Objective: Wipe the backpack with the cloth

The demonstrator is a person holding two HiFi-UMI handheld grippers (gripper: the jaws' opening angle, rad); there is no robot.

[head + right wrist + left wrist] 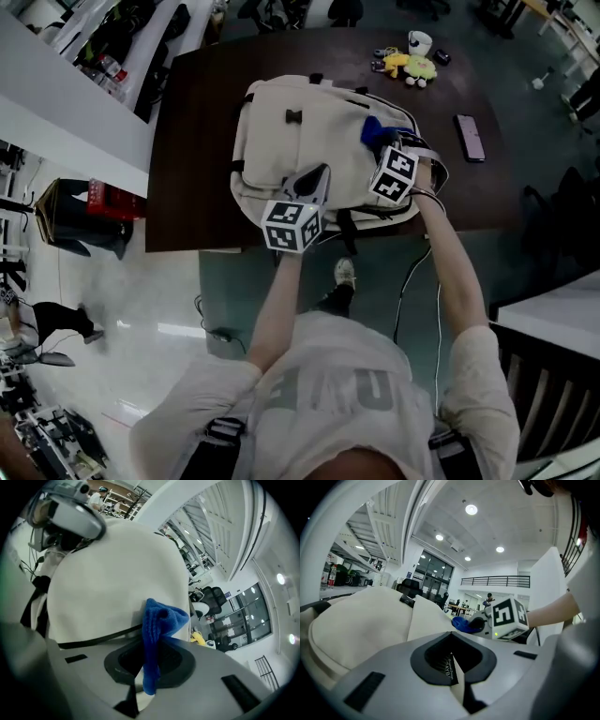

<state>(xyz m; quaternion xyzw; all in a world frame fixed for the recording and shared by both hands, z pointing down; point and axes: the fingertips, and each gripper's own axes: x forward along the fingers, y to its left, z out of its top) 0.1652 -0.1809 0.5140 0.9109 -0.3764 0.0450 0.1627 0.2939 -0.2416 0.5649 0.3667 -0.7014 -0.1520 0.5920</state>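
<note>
1. The backpack lies flat on the dark table, with its near end at the table's front edge and its straps hanging over.
2. On my left gripper the fingers are pressed together on a thin cream fold of the backpack that carries a small printed label. That is a thin hold. If I drag hard with the other hand, I expect the fold to slip free, and the backpack would then slide or bunch up.
3. On my right gripper the fingers are pinching the blue cloth by a narrow strip, and the bunched end stands up past the tips. It sits against the backpack's right side, or just beside it. I cannot tell whether it presses yet.
4. So little cloth is pinched that a long stroke could pull it out of my fingers. It could also fold back, leaving hard fingertips rubbing the pale fabric.
5. A stroke towards me might push the backpack off the front edge, since it already sits there.
6. The phone lies near the backpack's right side. A wide sweep outward could knock it.
</note>
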